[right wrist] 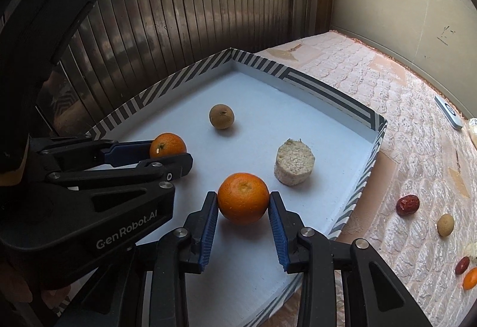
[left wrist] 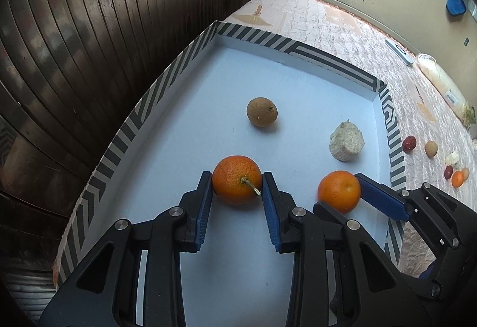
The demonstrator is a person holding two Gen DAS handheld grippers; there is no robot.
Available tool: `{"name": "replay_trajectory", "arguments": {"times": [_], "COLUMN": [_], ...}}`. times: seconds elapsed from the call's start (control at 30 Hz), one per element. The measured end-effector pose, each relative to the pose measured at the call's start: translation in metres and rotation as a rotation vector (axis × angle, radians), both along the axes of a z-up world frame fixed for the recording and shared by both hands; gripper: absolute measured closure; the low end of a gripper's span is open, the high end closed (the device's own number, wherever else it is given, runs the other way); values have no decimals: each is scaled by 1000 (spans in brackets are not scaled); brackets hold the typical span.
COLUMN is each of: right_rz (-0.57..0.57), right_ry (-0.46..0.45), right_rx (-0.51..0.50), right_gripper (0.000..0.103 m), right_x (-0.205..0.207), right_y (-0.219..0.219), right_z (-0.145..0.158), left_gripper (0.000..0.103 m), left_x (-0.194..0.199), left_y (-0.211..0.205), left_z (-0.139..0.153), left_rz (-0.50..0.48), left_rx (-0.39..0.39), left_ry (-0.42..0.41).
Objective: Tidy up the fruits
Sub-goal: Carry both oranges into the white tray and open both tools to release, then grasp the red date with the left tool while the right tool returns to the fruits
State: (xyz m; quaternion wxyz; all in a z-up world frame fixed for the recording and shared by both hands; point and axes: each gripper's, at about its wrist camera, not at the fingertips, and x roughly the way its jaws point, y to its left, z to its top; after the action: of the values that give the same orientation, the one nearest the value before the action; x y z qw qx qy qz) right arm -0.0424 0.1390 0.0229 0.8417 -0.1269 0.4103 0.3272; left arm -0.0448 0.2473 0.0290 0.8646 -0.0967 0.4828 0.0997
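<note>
Jaws of the left gripper [left wrist: 237, 179] pinch a stemmed orange [left wrist: 237, 179]. Right gripper [right wrist: 243, 198] jaws flank a smooth orange [right wrist: 243, 198], pads touching.

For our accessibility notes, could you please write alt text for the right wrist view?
The right gripper brackets an orange on the white floor of a striped-rimmed tray, while the left gripper holds a second orange. Behind sit a brown round fruit and a pale cut chunk.
</note>
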Motion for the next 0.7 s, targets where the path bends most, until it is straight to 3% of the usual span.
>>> {"name": "replay_trajectory", "arguments": {"times": [0.13, 0.27, 0.3, 0.7], "right_rz": [3, -6, -9, -94], "right_ry": [-2, -17, -19, -97], "right_rx": [1, 11, 21, 60], "right_gripper": [64, 63, 63, 56], "right_x": [-3, -7, -8, -25], "right_y": [0, -7, -10, -58], "right_z": [2, 8, 11, 38], "left_gripper": [69, 49, 48, 48], "left_x": [1, -1, -3, -8], "left_y": [2, 3, 2, -33], "left_z": [-1, 3, 5, 30], "left_rz": [10, 27, 29, -19], "left_rx": [-4, -11, -10, 21], "left_ry": [11, -11, -20, -89]}}
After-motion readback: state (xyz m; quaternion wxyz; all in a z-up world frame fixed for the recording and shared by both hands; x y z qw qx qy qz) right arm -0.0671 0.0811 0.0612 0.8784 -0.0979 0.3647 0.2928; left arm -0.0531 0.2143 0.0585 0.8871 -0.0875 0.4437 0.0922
